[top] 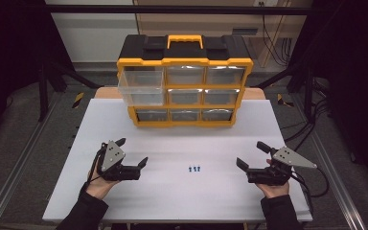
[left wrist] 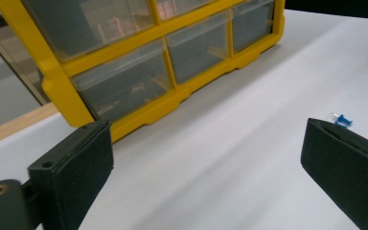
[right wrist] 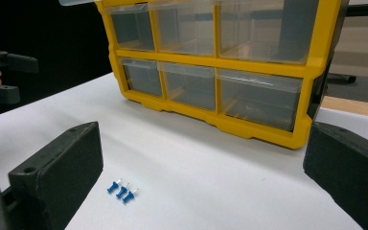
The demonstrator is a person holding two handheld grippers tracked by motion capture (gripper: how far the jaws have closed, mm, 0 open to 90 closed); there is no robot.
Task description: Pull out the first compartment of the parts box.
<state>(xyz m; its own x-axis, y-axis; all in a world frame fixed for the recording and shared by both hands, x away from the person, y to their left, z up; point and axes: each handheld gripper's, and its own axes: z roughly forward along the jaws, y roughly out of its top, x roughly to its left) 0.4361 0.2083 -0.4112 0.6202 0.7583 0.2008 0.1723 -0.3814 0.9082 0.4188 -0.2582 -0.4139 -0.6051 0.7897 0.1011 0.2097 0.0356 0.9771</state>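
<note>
High view: white table (top: 172, 201) with a yellow-black organizer (top: 184, 81) at the far side, nine clear drawers in three rows. Top-left drawer (top: 141, 85) is pulled out toward the person, the rest are pushed in. Pins (top: 194, 168), small and blue, lie on the bare table near the front, roughly midway between the two grippers and well apart from the organizer. Left gripper (top: 134, 152) sits at the front left, held in a hand (top: 98, 184), jaws spread wide, nothing between them. Right gripper (top: 250, 154) sits at the front right in the other hand (top: 273, 187), jaws also spread, holding nothing. Both are well apart from the pins, jaws pointing inward and forward.

Left gripper view: two black jaws far apart, released, just air and table (left wrist: 230, 158) between them. Organizer (left wrist: 139, 62) ahead at upper left, bottom-row drawers shut. One blue pin (left wrist: 342, 120) shows just above the right-hand jaw, lying flat on the table.

Right gripper view: jaws wide apart, empty. Three pins (right wrist: 122, 189) lie side by side on the table just beside the left-hand jaw, not touching it. Organizer (right wrist: 220, 62) ahead, lower drawers shut; edge of the pulled-out drawer (right wrist: 79, 2) at the top left. Left gripper (right wrist: 2, 74) shows at the far left edge.
</note>
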